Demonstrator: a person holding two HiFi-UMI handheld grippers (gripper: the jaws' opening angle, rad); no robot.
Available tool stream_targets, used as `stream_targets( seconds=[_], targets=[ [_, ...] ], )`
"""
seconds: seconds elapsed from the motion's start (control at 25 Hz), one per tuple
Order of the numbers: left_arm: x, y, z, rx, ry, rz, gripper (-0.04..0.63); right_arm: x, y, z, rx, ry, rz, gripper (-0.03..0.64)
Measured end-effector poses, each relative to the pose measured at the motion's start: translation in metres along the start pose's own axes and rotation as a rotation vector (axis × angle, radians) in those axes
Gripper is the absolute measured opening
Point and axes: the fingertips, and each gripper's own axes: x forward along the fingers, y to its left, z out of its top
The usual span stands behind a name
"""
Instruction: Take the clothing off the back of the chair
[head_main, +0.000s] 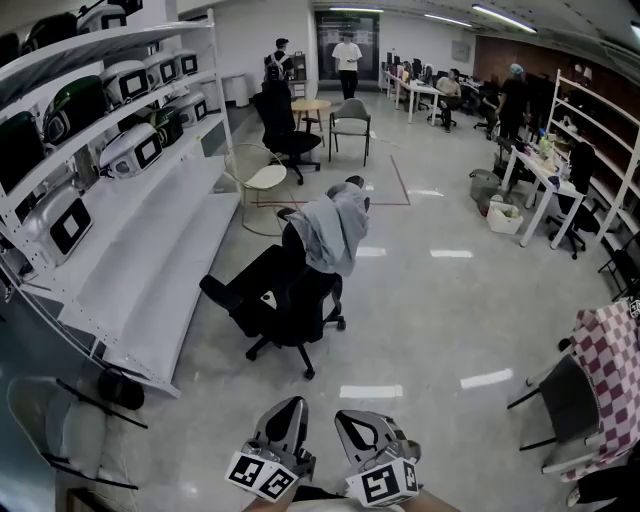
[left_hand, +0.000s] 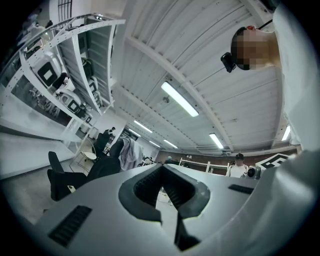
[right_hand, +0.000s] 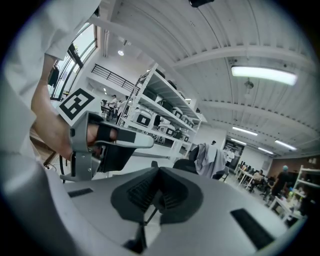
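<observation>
A grey garment (head_main: 335, 230) hangs over the back of a black office chair (head_main: 280, 300) in the middle of the floor. Both grippers sit at the bottom of the head view, well short of the chair: my left gripper (head_main: 290, 408) and my right gripper (head_main: 352, 420), side by side. Each is shut with nothing between its jaws. In the left gripper view the shut gripper (left_hand: 162, 175) points toward the garment (left_hand: 129, 152) far off. The right gripper view shows its shut gripper (right_hand: 159, 190), the garment (right_hand: 212, 159) in the distance, and the left gripper's body held in a hand at the left.
White shelving (head_main: 120, 200) with appliances runs along the left. A chair with a red checked cloth (head_main: 612, 380) stands at the right. A wire chair (head_main: 255, 180), other chairs, desks and people are farther back.
</observation>
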Motion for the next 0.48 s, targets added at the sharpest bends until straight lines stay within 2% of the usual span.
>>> stream_targets(
  seconds=[0.24, 0.48],
  targets=[
    [0.011, -0.009, -0.015, 0.005, 0.003, 0.025, 0.008, -0.003, -0.014, -0.017, 0.009, -0.012, 0.02, 0.017],
    [0.03, 0.018, -0.008, 0.002, 0.002, 0.038, 0.008, 0.023, -0.026, -0.017, 0.011, -0.013, 0.021, 0.017]
  ],
)
